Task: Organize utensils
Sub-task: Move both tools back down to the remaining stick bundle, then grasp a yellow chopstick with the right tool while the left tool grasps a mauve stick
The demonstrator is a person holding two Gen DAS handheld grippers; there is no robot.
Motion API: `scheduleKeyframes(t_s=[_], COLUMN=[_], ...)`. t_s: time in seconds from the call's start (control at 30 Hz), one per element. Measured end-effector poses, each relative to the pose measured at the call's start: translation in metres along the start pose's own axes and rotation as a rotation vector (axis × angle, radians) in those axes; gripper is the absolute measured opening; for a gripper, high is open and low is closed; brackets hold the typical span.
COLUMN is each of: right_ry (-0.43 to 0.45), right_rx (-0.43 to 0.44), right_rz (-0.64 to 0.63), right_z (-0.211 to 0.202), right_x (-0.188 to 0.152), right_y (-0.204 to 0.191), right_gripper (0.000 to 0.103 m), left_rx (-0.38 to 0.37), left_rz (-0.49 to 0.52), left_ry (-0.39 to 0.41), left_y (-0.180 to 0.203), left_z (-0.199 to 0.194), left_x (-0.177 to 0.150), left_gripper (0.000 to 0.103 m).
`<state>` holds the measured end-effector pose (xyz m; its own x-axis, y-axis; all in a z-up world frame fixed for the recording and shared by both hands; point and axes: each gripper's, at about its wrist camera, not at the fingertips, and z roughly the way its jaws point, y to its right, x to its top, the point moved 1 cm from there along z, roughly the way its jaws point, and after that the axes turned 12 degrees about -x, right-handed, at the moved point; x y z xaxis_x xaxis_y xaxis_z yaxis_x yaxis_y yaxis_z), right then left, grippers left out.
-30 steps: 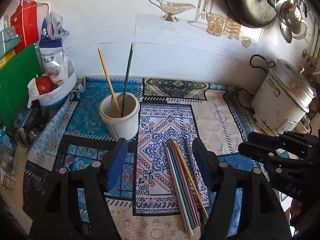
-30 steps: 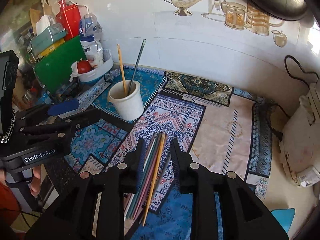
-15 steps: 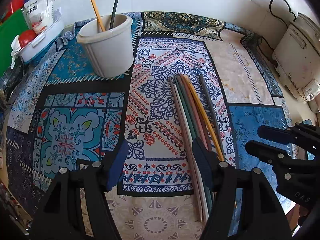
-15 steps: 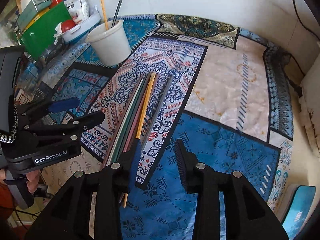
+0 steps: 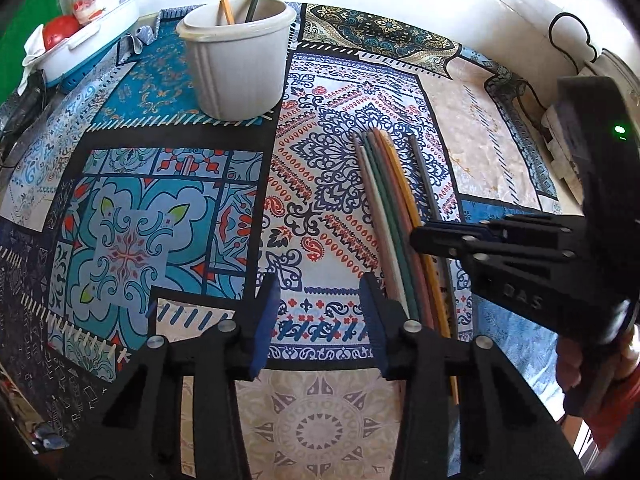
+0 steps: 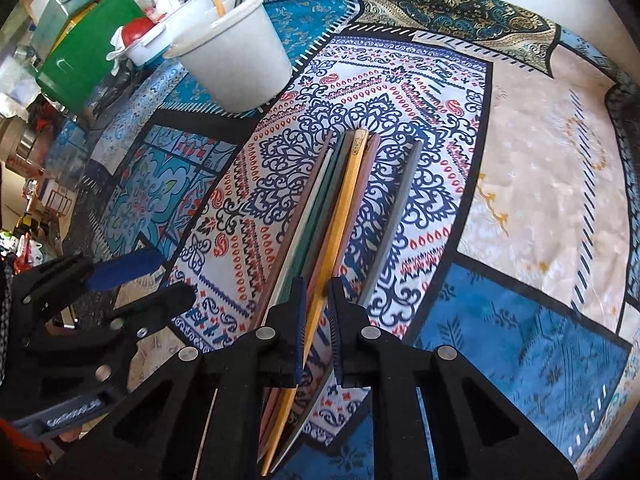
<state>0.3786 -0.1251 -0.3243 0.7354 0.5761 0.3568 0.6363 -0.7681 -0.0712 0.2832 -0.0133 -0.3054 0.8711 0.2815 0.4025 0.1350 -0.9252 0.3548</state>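
Observation:
Several coloured chopsticks (image 5: 384, 200) lie side by side on the patterned cloth (image 5: 132, 216), with a grey chopstick (image 5: 424, 176) a little apart on their right. A white cup (image 5: 240, 64) behind them holds two upright chopsticks. My right gripper (image 6: 318, 292) is low over the near part of the bundle. Its jaws are closing, and the pads pinch the yellow chopstick (image 6: 348, 188). The left gripper (image 5: 318, 284) hovers just left of the bundle. Its jaws are also closing, with only cloth between them.
A white tub (image 5: 76, 44) with a red item sits at the back left beside a green box (image 6: 80, 48). A black cord (image 5: 568, 28) runs along the wall at the back right. A hand (image 5: 576, 364) grips the right tool.
Both grippers have dropped toward the cloth and tipped further down. The right jaws narrowed around the yellow chopstick. The left jaws narrowed too.

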Motion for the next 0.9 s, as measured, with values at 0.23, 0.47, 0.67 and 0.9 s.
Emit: scheduleKeyframes(t_s=[0.23,0.47,0.67,0.9], right_ry=[-0.003,0.032,0.067,0.046], right_rx=[-0.004,0.023,-0.031,-0.110], right_rz=[-0.014,0.044,0.061,0.050], right_z=[0.000,-0.014,-0.030,-0.026], right_x=[0.006,0.003,-0.004,-0.011], right_y=[0.002,0.013,0.024,0.033], right_gripper=[0.006,0.005,0.005,0.005], left_rx=[-0.058,-0.124,-0.140,-0.108], left_rz=[-0.019,-0.028,-0.018,0.029], left_ry=[-0.060,-0.135,-0.176,-0.198], left_y=[0.001,0.007,0.014,0.020], left_z=[0.012,0.035,0.052,0.057], left_x=[0.011,0.024,0.031,0.037], left_gripper=[0.024,0.018,0.012,0.008])
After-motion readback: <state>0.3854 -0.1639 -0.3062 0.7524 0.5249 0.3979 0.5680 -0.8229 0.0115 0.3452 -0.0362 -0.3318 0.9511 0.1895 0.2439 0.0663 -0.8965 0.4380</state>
